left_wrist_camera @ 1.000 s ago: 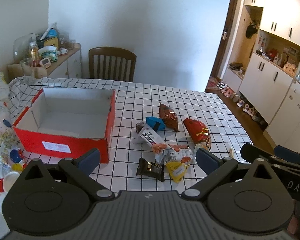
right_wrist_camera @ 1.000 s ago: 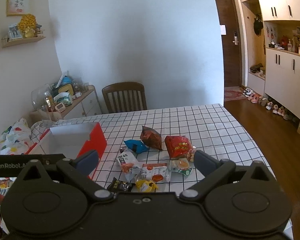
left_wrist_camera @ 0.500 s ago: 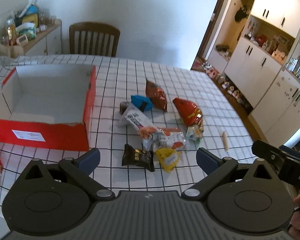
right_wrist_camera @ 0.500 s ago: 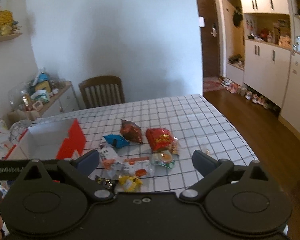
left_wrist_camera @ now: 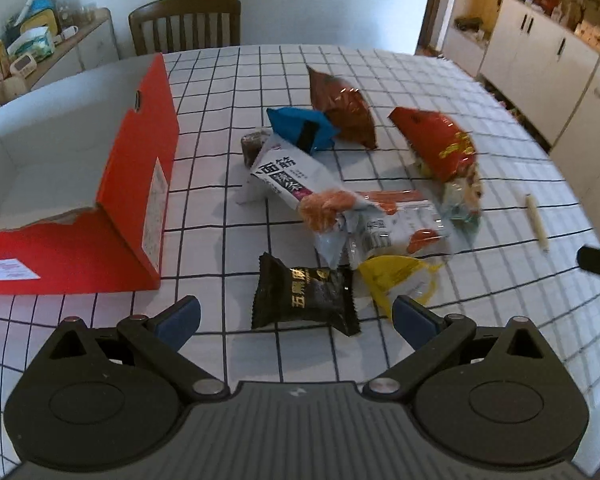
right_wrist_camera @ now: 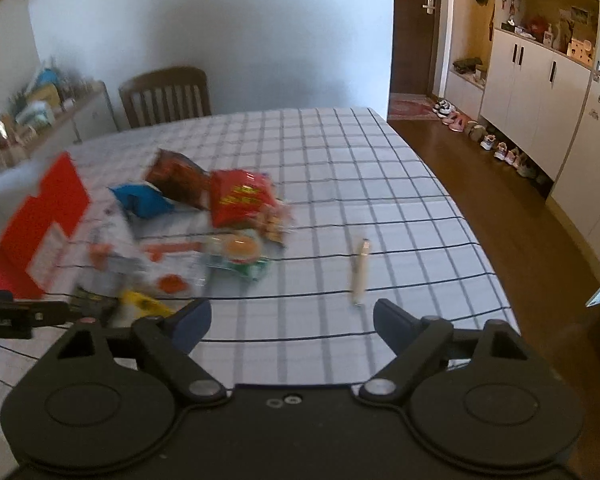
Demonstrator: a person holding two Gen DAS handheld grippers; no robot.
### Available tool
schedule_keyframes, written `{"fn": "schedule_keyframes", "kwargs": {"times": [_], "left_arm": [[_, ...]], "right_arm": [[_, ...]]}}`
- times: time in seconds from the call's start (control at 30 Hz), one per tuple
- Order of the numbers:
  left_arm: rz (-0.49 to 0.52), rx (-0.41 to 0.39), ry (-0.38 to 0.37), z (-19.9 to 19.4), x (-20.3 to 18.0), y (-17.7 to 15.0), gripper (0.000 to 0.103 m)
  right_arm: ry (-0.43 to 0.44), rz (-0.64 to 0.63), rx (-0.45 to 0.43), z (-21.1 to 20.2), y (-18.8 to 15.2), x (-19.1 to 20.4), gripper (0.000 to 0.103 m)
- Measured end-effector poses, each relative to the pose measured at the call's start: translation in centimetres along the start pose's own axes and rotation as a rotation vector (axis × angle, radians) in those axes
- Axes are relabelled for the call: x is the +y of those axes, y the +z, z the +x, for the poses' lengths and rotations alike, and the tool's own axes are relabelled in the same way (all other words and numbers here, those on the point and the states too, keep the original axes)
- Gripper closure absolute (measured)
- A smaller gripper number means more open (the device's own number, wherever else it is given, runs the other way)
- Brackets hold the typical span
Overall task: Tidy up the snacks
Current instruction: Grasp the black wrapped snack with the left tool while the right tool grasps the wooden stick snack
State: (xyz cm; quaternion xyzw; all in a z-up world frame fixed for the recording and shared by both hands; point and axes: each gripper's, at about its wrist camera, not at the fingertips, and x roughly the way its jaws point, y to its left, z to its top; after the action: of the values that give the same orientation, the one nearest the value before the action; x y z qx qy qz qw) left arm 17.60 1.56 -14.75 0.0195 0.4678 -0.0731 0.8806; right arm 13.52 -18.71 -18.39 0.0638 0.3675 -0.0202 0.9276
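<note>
Several snack packets lie heaped on the checked tablecloth (left_wrist_camera: 236, 80). A black packet (left_wrist_camera: 304, 298) lies nearest, just ahead of my left gripper (left_wrist_camera: 296, 318), which is open and holds nothing. Beside the black packet is a yellow one (left_wrist_camera: 398, 280), and behind it a white packet (left_wrist_camera: 284, 178), a blue one (left_wrist_camera: 300, 128), a brown one (left_wrist_camera: 346, 108) and a red one (left_wrist_camera: 440, 144). The open red box (left_wrist_camera: 140, 184) stands to the left, nothing visible inside. My right gripper (right_wrist_camera: 292, 328) hovers over bare cloth, jaws closing with nothing between them; a thin pale stick (right_wrist_camera: 360, 272) lies just ahead.
A wooden chair (left_wrist_camera: 186, 24) stands at the table's far side. A sideboard (left_wrist_camera: 60, 44) with bottles and boxes is at the back left. White cupboards (right_wrist_camera: 540, 92), shoes on the wooden floor and a door are to the right. The table edge (right_wrist_camera: 460, 216) drops off on the right.
Both grippers have come down and forward towards the snack pile, which now looks much larger and closer. The right gripper's fingers stand a little narrower than before.
</note>
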Motion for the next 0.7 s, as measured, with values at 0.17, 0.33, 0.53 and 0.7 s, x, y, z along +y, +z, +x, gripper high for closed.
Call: {"fn": "schedule_keyframes", "kwargs": {"times": [0.17,0.33,0.53,0.7], "left_arm": [[0.011,0.021,0.046,1.8,-0.3,0.4,0.0],[0.054,0.028,0.067,3.2,-0.7,0.8,0.001],[0.065,0.06,0.075,4.7,-1.1,1.0,0.006],[0.061,0.069,0.074,5.2,-1.3,1.1,0.012]], "right_arm": [[-0.043,0.034,0.052,4.0,1.1,-3.0,0.025],[-0.055,0.009,0.076,7.5,2.3,-4.2,0.035],[-0.03,0.011,0.113,10.2,3.3,-5.2,0.046],[-0.021,0.042,0.146,11.7,3.6,-5.7,0.057]]}}
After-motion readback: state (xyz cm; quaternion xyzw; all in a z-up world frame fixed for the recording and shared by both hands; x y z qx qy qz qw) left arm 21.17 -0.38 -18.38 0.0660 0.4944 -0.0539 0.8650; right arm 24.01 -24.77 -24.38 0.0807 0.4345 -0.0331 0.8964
